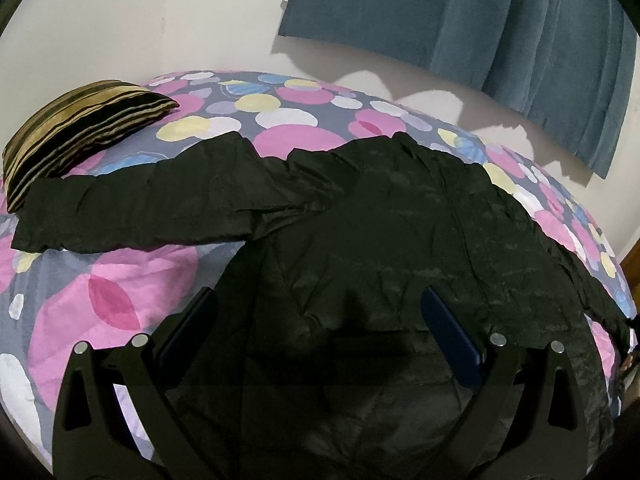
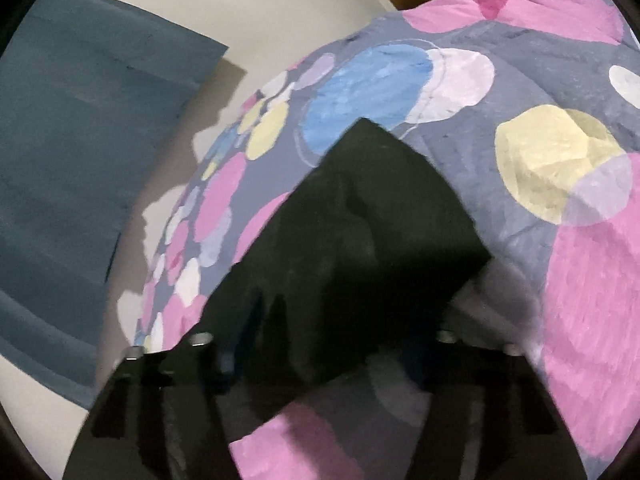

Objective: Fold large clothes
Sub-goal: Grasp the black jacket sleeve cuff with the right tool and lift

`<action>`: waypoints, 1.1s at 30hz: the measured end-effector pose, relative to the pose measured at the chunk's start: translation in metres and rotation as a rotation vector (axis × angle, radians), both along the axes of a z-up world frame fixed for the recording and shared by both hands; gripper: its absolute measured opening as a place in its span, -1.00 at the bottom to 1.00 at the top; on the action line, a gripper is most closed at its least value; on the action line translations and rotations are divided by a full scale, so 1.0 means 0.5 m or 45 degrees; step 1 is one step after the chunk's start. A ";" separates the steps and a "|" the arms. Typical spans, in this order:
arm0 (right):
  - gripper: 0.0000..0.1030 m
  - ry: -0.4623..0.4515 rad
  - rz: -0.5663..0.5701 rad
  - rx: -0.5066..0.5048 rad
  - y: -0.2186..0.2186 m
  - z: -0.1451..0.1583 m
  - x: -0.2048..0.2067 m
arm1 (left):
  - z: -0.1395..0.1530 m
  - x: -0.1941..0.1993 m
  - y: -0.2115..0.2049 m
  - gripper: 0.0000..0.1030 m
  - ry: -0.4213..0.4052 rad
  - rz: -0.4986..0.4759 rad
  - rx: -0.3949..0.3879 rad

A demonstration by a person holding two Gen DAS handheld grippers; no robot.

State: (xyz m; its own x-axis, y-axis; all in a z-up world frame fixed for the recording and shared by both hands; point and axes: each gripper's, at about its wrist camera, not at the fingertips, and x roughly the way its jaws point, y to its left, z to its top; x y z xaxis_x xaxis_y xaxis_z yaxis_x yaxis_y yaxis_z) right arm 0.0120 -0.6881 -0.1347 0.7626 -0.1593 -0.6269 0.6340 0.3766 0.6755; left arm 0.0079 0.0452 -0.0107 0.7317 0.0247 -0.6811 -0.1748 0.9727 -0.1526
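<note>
Pillow (image 1: 76,136) rests beside jacket (image 1: 380,240) sleeve — curtain (image 1: 500,40) hangs behind.

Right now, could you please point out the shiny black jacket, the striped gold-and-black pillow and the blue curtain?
Shiny black jacket (image 1: 400,232): left wrist view, back panel.
Striped gold-and-black pillow (image 1: 80,132): left wrist view, top face.
Blue curtain (image 1: 480,20): left wrist view, upper folds.

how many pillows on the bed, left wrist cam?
1: a striped pillow at the far left of the bed, its near edge touching the black jacket sleeve. Others may lie outside the view.
</note>
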 end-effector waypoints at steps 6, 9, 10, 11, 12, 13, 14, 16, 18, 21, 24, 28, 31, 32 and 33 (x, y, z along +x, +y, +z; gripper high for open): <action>-0.74 -0.018 0.057 0.017 -0.010 -0.003 0.008 | -0.004 0.002 -0.001 0.96 -0.009 -0.012 0.001; -0.81 -0.031 0.074 -0.061 0.011 0.024 0.010 | -0.005 0.002 -0.001 0.96 -0.010 -0.012 0.001; -0.82 -0.046 0.080 -0.079 0.017 0.035 0.010 | -0.004 0.002 -0.002 0.96 -0.009 -0.012 0.001; -0.83 -0.056 0.089 -0.098 0.025 0.046 0.011 | -0.004 0.002 -0.002 0.96 -0.009 -0.013 0.000; -0.83 -0.069 0.103 -0.118 0.034 0.060 0.014 | -0.005 0.002 -0.002 0.96 -0.008 -0.013 0.000; -0.84 -0.084 0.124 -0.143 0.045 0.077 0.018 | -0.006 0.002 -0.002 0.96 -0.006 -0.013 0.000; -0.84 -0.102 0.152 -0.173 0.058 0.096 0.024 | -0.006 0.002 -0.003 0.96 -0.004 -0.014 0.000; -0.84 -0.127 0.204 -0.222 0.085 0.129 0.036 | -0.008 0.003 -0.003 0.96 -0.002 -0.012 -0.002; -0.85 -0.159 0.279 -0.276 0.126 0.165 0.058 | -0.007 0.003 -0.004 0.96 -0.003 -0.015 -0.001; -0.85 -0.201 0.403 -0.348 0.196 0.214 0.095 | -0.008 0.003 -0.005 0.96 -0.004 -0.018 -0.001; -0.85 -0.240 0.526 -0.386 0.275 0.252 0.144 | -0.007 0.002 -0.007 0.96 -0.003 -0.022 -0.002; -0.85 -0.269 0.666 -0.436 0.376 0.283 0.204 | -0.009 0.000 -0.006 0.96 0.001 -0.028 -0.016; -0.86 -0.275 0.775 -0.484 0.468 0.295 0.247 | -0.009 0.000 -0.002 0.96 0.006 -0.028 -0.035; -0.86 -0.273 0.814 -0.509 0.503 0.296 0.258 | -0.009 0.000 -0.001 0.96 0.007 -0.028 -0.041; -0.86 -0.271 0.845 -0.523 0.532 0.295 0.269 | -0.010 0.000 0.001 0.96 0.008 -0.025 -0.047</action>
State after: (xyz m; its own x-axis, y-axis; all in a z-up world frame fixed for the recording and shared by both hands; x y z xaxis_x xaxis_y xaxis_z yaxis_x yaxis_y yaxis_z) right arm 0.1465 -0.4220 0.0126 0.8754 0.1827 -0.4476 0.0643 0.8736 0.4824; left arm 0.0079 0.0458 -0.0155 0.7277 -0.0150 -0.6857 -0.1565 0.9698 -0.1873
